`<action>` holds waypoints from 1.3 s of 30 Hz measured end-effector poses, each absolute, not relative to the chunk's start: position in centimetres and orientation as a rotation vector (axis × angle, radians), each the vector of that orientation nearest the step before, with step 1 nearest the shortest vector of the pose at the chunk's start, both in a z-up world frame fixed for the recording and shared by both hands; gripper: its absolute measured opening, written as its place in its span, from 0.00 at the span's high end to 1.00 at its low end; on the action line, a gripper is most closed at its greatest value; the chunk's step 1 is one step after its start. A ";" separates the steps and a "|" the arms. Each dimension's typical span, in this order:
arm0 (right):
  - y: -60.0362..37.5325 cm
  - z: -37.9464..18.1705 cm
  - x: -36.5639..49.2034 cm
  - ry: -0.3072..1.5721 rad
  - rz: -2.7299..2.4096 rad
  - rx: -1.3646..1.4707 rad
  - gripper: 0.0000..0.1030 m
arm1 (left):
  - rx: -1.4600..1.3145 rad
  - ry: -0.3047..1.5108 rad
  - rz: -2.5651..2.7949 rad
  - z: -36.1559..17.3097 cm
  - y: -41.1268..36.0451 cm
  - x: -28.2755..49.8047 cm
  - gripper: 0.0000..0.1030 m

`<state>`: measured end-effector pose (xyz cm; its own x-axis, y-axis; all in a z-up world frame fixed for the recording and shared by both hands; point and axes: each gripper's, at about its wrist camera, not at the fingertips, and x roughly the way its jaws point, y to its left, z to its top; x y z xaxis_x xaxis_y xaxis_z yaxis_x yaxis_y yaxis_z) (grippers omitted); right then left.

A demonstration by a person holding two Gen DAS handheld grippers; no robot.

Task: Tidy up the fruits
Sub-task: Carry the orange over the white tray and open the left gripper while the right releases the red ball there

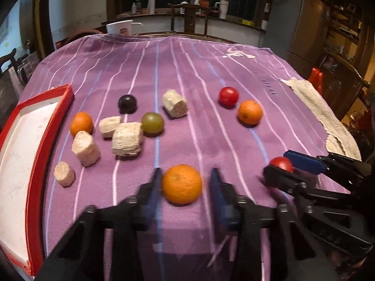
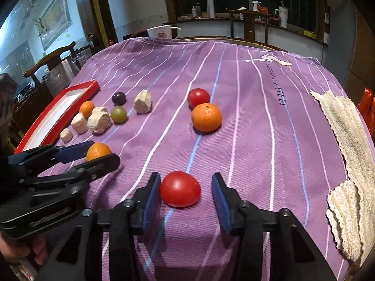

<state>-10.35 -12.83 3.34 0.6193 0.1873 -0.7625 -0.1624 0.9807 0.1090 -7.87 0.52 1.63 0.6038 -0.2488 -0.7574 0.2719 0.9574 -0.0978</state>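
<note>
While spread wide, left tongs around orange, right tongs around round tomato.

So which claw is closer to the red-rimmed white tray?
Left. The left claw straddles an orange close beside the red-rimmed white tray; the right claw sits farther off, around a red tomato.

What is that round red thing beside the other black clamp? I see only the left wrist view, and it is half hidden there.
Observer: A smooth red tomato, lying on the purple striped cloth between the blue-padded fingers of the right gripper.
Operator: Is it pinched?
Observer: No, the jaws stand apart, with cloth showing beside one finger.
Operator: Anything else hidden from me?
Observer: The cream knitted mat is folded into layers at its near end.
</note>
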 end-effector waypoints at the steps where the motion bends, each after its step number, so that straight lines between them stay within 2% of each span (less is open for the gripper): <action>1: -12.6 3.3 -10.4 0.881 0.212 0.024 0.63 | 0.002 0.874 -0.309 1.7 0.9 -7.9 0.69; 9: -11.2 4.0 -11.3 0.860 0.223 -0.029 0.64 | -0.097 0.822 -0.267 3.8 4.7 -9.8 0.69; 16: -8.3 8.5 -11.8 0.789 0.345 -0.042 0.64 | -0.191 0.742 -0.196 8.0 11.8 -10.8 0.69; 25: 3.1 12.6 -7.7 0.740 0.593 -0.111 0.64 | -0.138 0.794 -0.004 10.5 22.3 -5.1 0.69; 31: 11.6 11.0 -0.9 0.806 0.653 -0.113 0.63 | -0.260 0.899 0.053 8.2 28.8 1.3 0.69; 39: 17.1 5.5 6.4 0.920 0.614 -0.130 0.63 | -0.319 0.973 0.087 4.8 31.0 6.3 0.69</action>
